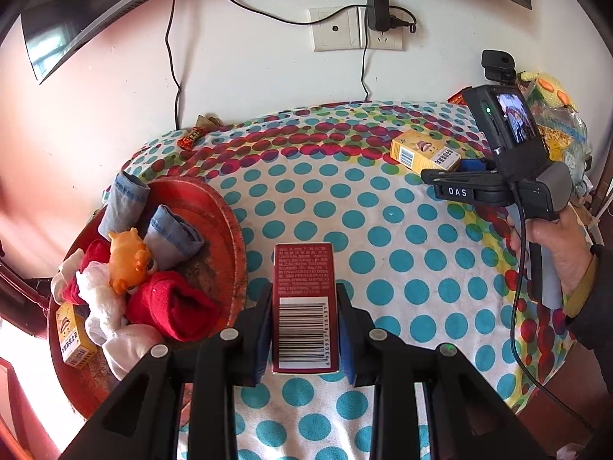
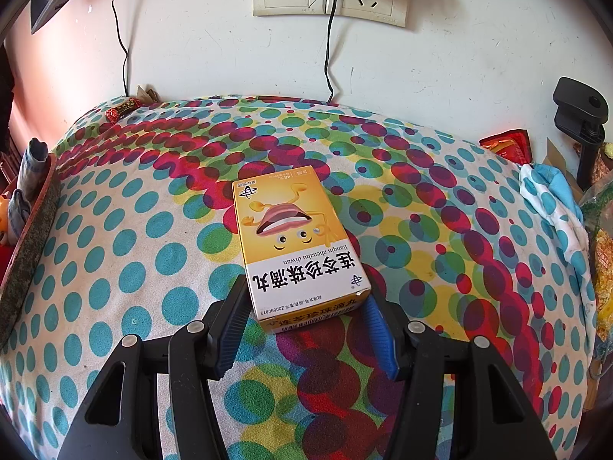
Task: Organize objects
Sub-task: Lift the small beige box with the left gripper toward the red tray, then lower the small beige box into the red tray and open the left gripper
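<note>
Left wrist cam: left gripper [image 1: 304, 322] is clamped on a red box [image 1: 305, 306], next to the red tray [image 1: 226, 237]. Right wrist cam: right gripper [image 2: 306, 322] has jaws apart around the yellow box [image 2: 297, 245] lying on the dotted cloth [image 2: 134, 230].

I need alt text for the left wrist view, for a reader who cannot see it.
The left gripper holds a red box above a dotted cloth. A red tray with socks and a toy lies to its left; the right gripper reaches a yellow box farther back.
</note>
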A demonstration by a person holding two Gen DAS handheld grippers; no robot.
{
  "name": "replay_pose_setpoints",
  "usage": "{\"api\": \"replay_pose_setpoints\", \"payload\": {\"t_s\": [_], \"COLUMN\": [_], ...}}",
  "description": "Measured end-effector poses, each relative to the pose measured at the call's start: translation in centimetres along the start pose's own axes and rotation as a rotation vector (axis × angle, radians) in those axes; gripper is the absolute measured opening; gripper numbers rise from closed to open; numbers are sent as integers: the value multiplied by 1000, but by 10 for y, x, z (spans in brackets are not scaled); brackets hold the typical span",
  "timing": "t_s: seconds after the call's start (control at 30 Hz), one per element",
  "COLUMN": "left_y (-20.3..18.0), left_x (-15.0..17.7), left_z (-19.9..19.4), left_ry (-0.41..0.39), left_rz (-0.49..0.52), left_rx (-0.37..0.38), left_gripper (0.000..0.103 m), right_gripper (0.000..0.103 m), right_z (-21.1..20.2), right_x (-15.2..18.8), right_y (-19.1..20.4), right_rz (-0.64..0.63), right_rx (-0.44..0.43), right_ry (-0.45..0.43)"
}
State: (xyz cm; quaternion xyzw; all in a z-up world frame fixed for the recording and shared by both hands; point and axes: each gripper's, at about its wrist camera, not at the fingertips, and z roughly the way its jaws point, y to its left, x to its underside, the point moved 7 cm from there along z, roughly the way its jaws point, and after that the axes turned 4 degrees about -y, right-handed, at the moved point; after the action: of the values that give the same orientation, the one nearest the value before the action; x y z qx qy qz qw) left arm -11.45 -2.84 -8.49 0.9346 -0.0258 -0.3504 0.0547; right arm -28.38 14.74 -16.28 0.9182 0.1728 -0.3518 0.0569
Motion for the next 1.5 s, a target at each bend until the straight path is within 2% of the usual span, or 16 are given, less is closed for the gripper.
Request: {"api": "replay_pose_setpoints", "payload": {"t_s": [0.17, 0.4, 0.9, 1.2, 1.4, 1.5], "left_y": [23, 73, 180, 214, 223, 227], "left_x": [-8, -13, -15, 3, 8, 11], "left_z": [-7, -9, 10, 44, 52, 48], "left_ry": [-12, 2, 67, 137, 139, 140], "left_rz": [13, -21, -145, -202, -230, -256], "left_rx": [-55, -123, -262, -246, -205, -197], "left_gripper": [29, 29, 30, 30, 32, 41], "right_gripper": [54, 54, 54, 54, 54, 53], "right_z": [0, 0, 0, 0, 0, 0], "right_x": [0, 0, 1, 2, 1, 1], "right_y": [0, 0, 1, 1, 2, 1], "right_rz": [-1, 0, 0, -1, -4, -11], "right_rx": [1, 1, 3, 4, 8, 13], "right_ry": [0, -1, -3, -4, -5, -8]}}
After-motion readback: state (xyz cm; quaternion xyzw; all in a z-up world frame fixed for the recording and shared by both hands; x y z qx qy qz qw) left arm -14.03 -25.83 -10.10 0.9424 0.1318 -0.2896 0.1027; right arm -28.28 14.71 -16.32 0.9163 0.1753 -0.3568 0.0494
